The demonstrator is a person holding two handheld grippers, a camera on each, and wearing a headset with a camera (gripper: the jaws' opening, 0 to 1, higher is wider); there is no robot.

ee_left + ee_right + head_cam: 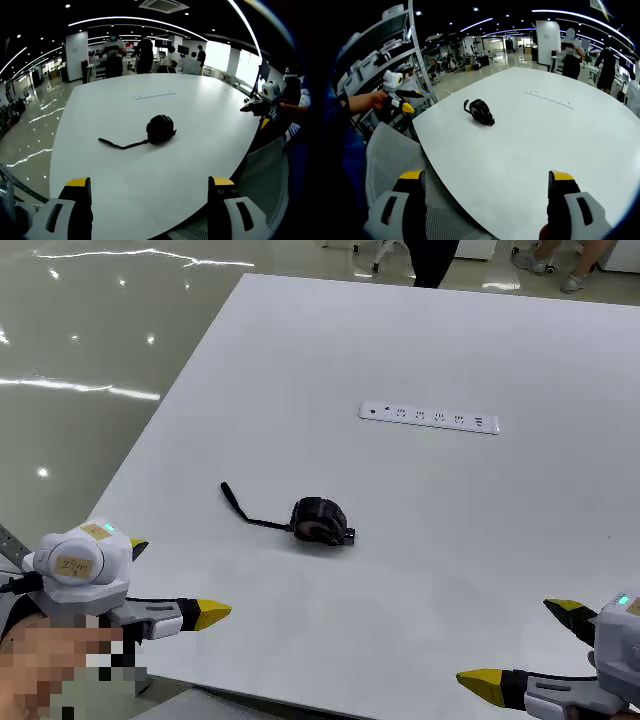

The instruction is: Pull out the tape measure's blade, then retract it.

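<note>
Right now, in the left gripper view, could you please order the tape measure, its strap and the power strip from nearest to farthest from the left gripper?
From the left gripper:
1. strap, trailing out to the left.
2. tape measure, mid-table, just beyond it.
3. power strip, toward the table's far edge.

The left gripper [178, 580] has a rounded white housing [85, 560] with a small cream label [78, 564] carrying faint handwriting, a tiny green light [108, 529] on top and a thin dark cable [14, 584] at its side. Its fingers [79, 200] have pale grey bases with a dark slot, black middles and pointed yellow tips. The right gripper [512, 643] has the same white-grey body, green light and black fingers with yellow tips. The person wears a blue sleeve [342, 135].
</note>
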